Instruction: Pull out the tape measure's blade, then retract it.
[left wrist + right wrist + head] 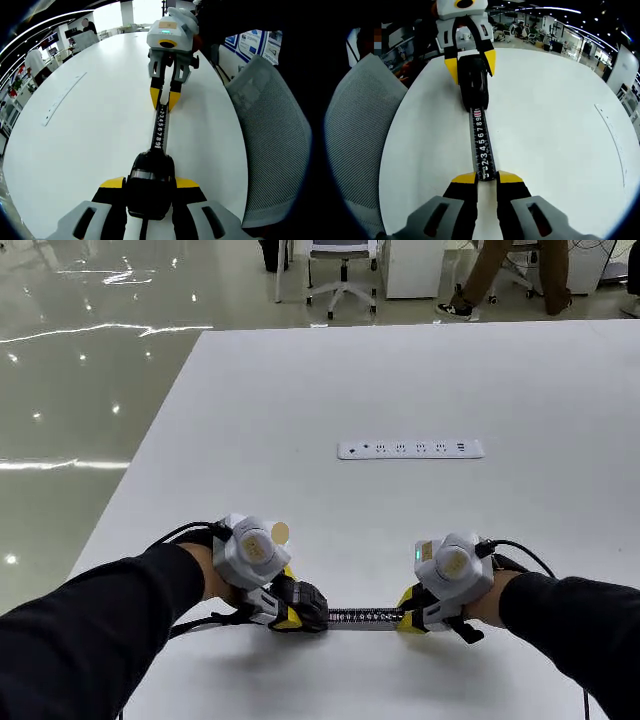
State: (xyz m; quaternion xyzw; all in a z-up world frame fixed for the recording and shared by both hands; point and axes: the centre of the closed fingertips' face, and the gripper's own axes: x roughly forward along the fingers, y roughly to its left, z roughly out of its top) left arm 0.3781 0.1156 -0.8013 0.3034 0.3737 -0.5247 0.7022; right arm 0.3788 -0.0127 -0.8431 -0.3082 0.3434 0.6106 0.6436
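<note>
A black tape measure case rests on the white table near its front edge, with my left gripper shut on it; the case sits between that gripper's yellow-tipped fingers. A short length of black blade with white numbers runs from the case to my right gripper, which is shut on the blade's end. In the right gripper view the blade reaches from the fingertips up to the case. In the left gripper view the blade leads to the right gripper.
A white power strip lies flat on the table farther out, at mid-depth. Beyond the table are a glossy floor, an office chair and a person's legs. A grey mesh chair back is beside the table edge.
</note>
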